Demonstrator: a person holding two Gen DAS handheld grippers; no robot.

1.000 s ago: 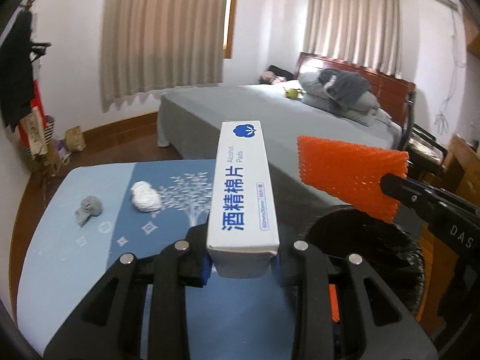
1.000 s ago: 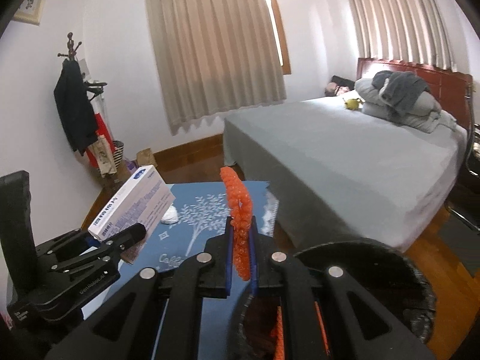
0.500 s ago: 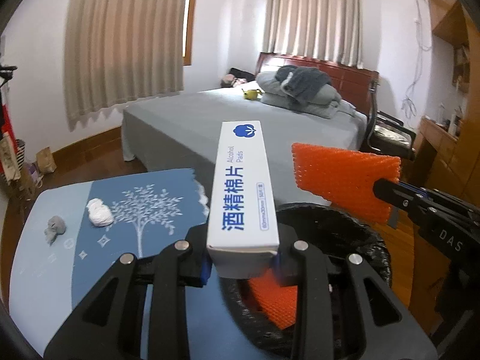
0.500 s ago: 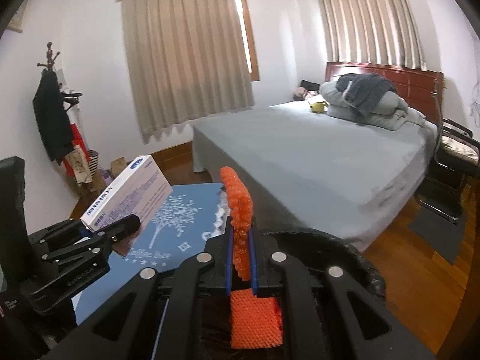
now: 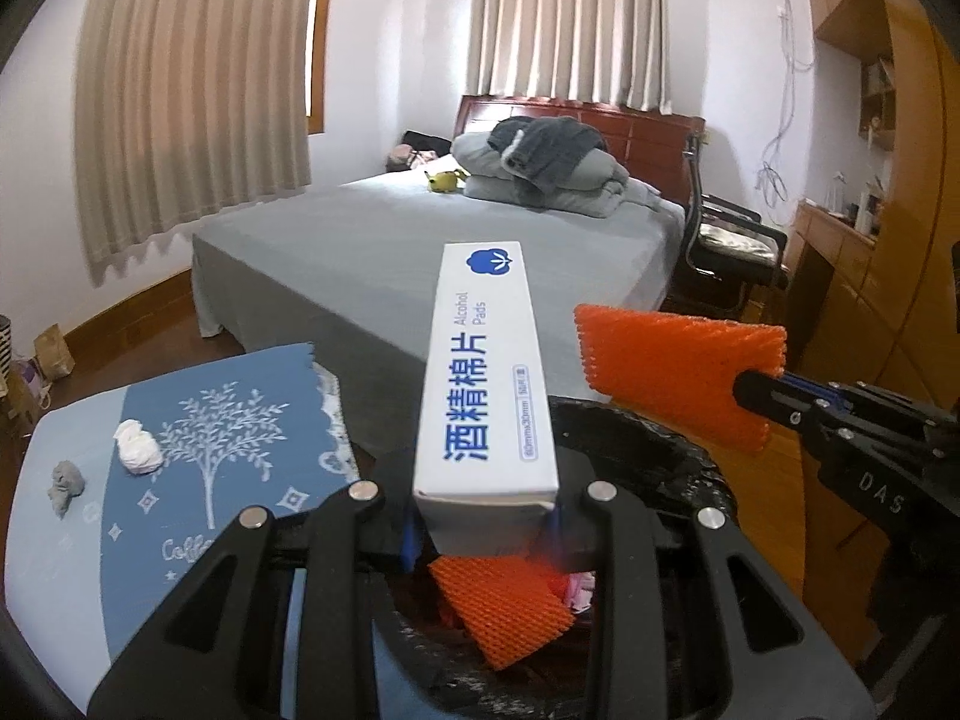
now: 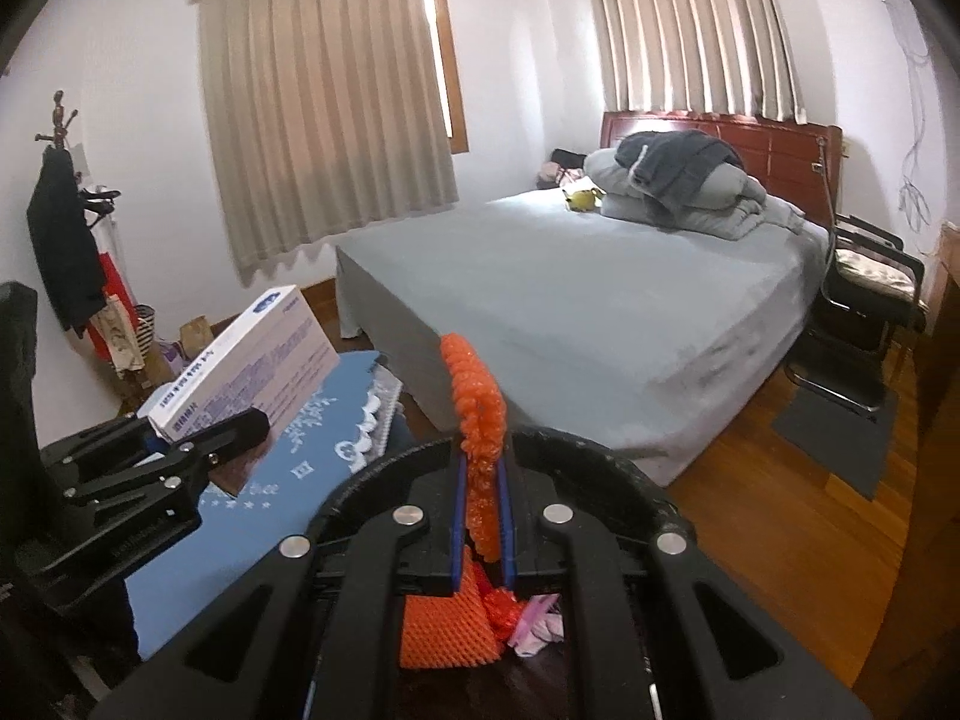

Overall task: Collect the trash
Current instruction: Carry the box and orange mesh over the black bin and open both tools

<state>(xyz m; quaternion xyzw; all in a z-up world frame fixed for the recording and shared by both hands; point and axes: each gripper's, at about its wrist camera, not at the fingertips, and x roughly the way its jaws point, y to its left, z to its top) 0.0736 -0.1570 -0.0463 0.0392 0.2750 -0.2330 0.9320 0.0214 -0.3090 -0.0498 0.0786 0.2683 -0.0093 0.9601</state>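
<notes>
A: What is lying on the blue tablecloth [image 5: 54, 546]?
B: A grey wad [image 5: 65, 486] and a white tissue wad [image 5: 139, 449].
A: And the left gripper [image 5: 485, 531]?
B: It is clamping the alcohol pads box [image 5: 485, 378] above the black-lined trash bin [image 5: 672, 462].
A: The right gripper [image 6: 482, 531]?
B: It is pinching orange foam netting [image 6: 477, 414] over that bin.

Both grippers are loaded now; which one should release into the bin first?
Right. Its foam net hangs directly above the bin's opening. The left gripper's alcohol pad box projects beyond the far rim.
</notes>
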